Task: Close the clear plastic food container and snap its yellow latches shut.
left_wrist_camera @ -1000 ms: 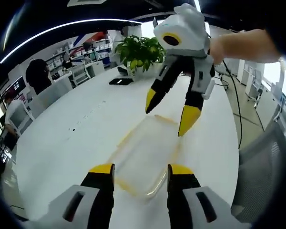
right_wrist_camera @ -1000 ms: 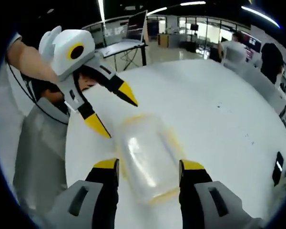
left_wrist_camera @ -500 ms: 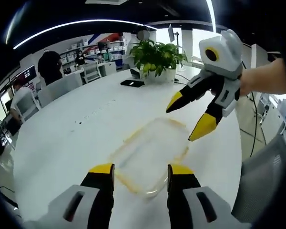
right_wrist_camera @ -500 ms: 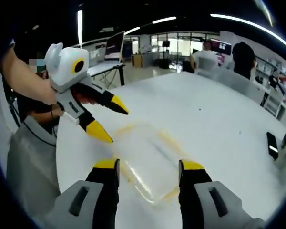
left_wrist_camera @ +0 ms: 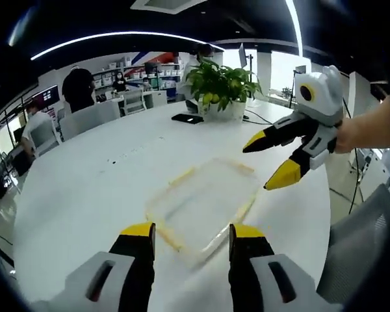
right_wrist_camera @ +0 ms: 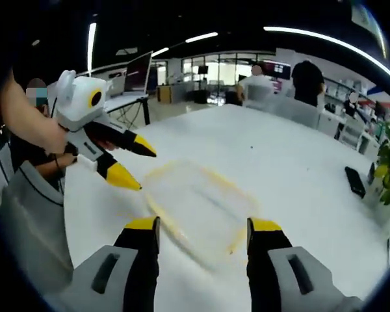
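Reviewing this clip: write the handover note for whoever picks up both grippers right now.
Left gripper: open, empty, held above the near end of the container.
Right gripper: open, empty, above the opposite end.
The clear container with yellow edging lies flat on the white table, touched by neither gripper. A potted plant and a dark phone sit at the far side.
Done: lid appears to be on, though the blur leaves this uncertain.
Left: check the lid is seated, then press each yellow latch down; latch states cannot be read here.
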Demonstrator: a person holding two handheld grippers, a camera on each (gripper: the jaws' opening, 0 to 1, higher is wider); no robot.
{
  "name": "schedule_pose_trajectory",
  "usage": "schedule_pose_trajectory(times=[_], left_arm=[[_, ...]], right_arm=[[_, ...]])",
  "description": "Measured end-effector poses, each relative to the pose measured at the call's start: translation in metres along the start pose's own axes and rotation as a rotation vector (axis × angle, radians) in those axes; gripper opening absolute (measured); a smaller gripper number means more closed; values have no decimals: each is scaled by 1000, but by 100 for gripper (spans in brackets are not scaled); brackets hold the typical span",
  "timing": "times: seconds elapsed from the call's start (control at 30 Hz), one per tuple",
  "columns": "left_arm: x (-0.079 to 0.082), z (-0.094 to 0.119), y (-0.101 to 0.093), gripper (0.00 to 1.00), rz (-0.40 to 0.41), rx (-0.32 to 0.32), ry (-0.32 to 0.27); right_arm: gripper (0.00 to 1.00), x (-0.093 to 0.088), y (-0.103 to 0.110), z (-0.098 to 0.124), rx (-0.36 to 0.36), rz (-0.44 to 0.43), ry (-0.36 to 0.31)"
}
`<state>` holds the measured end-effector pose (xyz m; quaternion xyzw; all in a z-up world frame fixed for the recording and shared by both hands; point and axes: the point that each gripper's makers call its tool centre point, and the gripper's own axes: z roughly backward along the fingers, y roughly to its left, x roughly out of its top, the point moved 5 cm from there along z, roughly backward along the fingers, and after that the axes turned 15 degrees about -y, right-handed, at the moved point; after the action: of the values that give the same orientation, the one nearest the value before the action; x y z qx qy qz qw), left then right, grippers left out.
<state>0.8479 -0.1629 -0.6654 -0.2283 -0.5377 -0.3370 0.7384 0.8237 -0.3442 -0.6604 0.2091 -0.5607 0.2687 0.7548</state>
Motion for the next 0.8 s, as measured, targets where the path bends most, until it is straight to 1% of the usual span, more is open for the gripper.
schedule_pose_trajectory(times=[0.03, 0.13, 0.2, 0.27, 0.4, 0.5, 0.6, 0.8], left_arm=[[-3, 0, 0, 39, 7, 1, 4], [-10, 1, -4, 39, 6, -2, 19], [-15, 0, -5, 39, -3, -8, 35], [-18, 0, -5, 39, -1, -7, 40], [-24, -3, -4, 39, -2, -7, 62], [-28, -4, -4, 39, 1, -12, 76], [-31, -5, -4, 39, 1, -11, 79], [-38, -5, -7, 38, 15, -10, 86]], right_arm=[[51, -4, 0, 1, -8, -13, 7], [52, -12, -3, 3, -24, -6, 21], [52, -18, -3, 3, -15, -8, 39], [52, -22, -5, 1, -16, 4, 56], [53, -28, -7, -1, -13, -15, 62], [52, -31, -9, -3, -22, -13, 71], [52, -34, -8, -3, -20, -13, 74], [52, -47, -3, -7, 4, -9, 100]])
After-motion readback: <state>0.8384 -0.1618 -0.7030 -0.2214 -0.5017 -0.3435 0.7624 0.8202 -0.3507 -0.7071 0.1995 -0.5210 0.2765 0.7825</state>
